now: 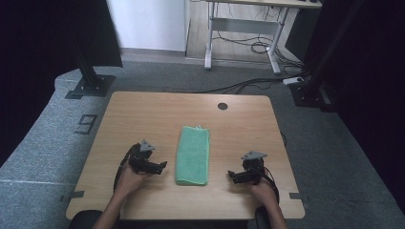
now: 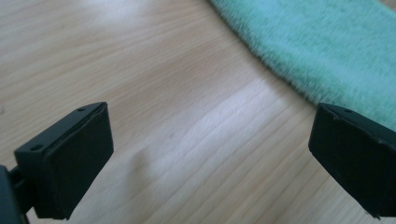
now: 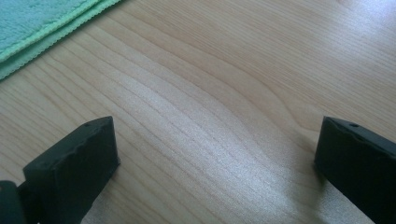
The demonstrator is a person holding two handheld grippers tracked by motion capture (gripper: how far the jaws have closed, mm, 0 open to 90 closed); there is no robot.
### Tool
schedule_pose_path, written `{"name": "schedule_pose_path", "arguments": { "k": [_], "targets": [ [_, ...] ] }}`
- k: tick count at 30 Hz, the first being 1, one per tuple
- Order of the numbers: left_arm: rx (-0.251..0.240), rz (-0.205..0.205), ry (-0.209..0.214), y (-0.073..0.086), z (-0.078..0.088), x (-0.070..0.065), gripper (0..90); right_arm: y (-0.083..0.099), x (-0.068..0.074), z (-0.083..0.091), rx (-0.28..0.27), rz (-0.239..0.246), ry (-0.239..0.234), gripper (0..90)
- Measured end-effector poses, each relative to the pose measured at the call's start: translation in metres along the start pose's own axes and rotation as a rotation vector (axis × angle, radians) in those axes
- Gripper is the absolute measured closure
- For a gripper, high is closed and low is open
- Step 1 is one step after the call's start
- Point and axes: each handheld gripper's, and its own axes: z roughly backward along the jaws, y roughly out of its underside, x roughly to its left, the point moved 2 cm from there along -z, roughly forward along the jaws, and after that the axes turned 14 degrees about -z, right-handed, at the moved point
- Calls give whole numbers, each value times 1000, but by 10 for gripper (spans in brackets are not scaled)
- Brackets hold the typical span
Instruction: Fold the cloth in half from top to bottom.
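A green towel, folded into a long narrow strip, lies in the middle of the wooden table. My left gripper rests on the table just left of the towel, open, its jaws pointing toward it. In the left gripper view the towel fills the upper right and my left gripper holds nothing. My right gripper sits low on the table to the right of the towel, open and empty. The right gripper view has my right gripper over bare wood, with the towel's layered edge at upper left.
A round cable hole is in the table's far edge. Black stand bases flank the table on grey carpet. A white desk frame and cables lie beyond it.
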Motion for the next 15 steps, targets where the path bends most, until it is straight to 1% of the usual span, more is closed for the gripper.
{"name": "schedule_pose_path", "arguments": {
  "k": [6,8,11,15],
  "targets": [
    [-20,-5,11,-19,-10,-2,18,0,0,0,0,0,0,0],
    [-20,-11,14,-24,-13,-2,20,0,0,0,0,0,0,0],
    [-20,-18,20,-29,-17,-2,25,0,0,0,0,0,0,0],
    [-30,-11,30,-33,-20,-1,35,0,0,0,0,0,0,0]
  ]
}}
